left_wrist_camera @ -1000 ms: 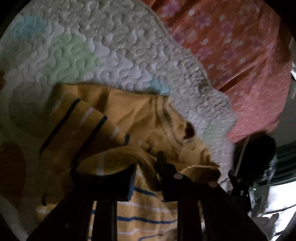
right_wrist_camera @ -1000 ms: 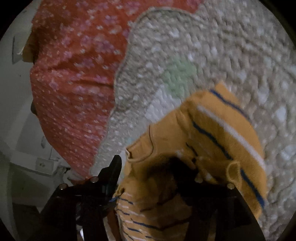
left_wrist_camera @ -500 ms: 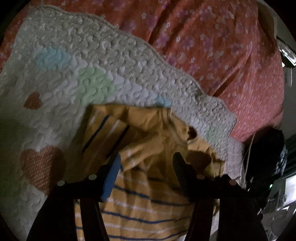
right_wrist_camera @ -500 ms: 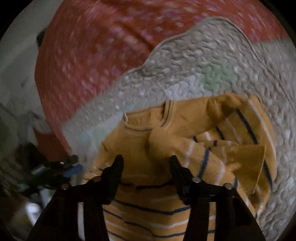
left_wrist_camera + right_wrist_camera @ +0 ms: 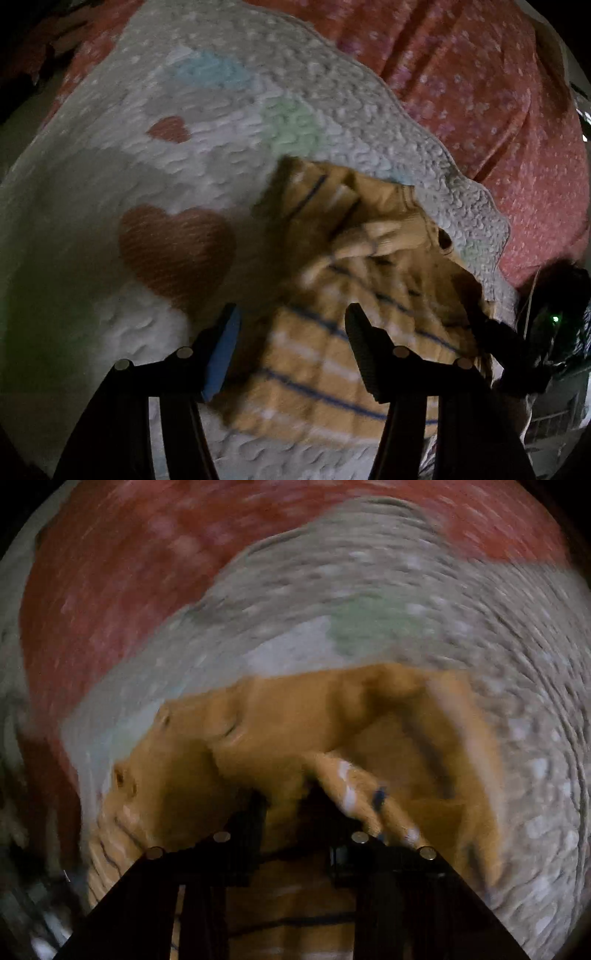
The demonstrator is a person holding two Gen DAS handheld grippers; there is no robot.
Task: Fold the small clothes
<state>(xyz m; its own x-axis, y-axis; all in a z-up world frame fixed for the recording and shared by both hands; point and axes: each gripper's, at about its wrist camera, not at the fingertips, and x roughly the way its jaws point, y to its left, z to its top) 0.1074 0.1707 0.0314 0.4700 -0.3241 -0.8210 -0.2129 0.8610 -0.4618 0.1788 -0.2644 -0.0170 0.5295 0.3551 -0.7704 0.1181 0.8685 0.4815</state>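
A small yellow shirt with blue and white stripes (image 5: 332, 332) lies partly folded on a white quilted mat (image 5: 184, 166), sleeves folded over its chest. My left gripper (image 5: 291, 325) is open and empty above the shirt's left edge. In the right wrist view, which is blurred, the shirt (image 5: 295, 720) fills the middle. My right gripper (image 5: 288, 805) is low over the shirt with its fingers narrow and cloth bunched between them; I cannot tell whether they clamp it.
The mat has pastel hearts, one red heart (image 5: 173, 247) left of the shirt. It lies on an orange flowered bedspread (image 5: 498, 110). Dark gear with a green light (image 5: 554, 317) sits off the bed's right edge.
My left gripper let go of the sleeve, opened and drew back to the left. My right gripper moved down close onto the shirt and its fingers narrowed.
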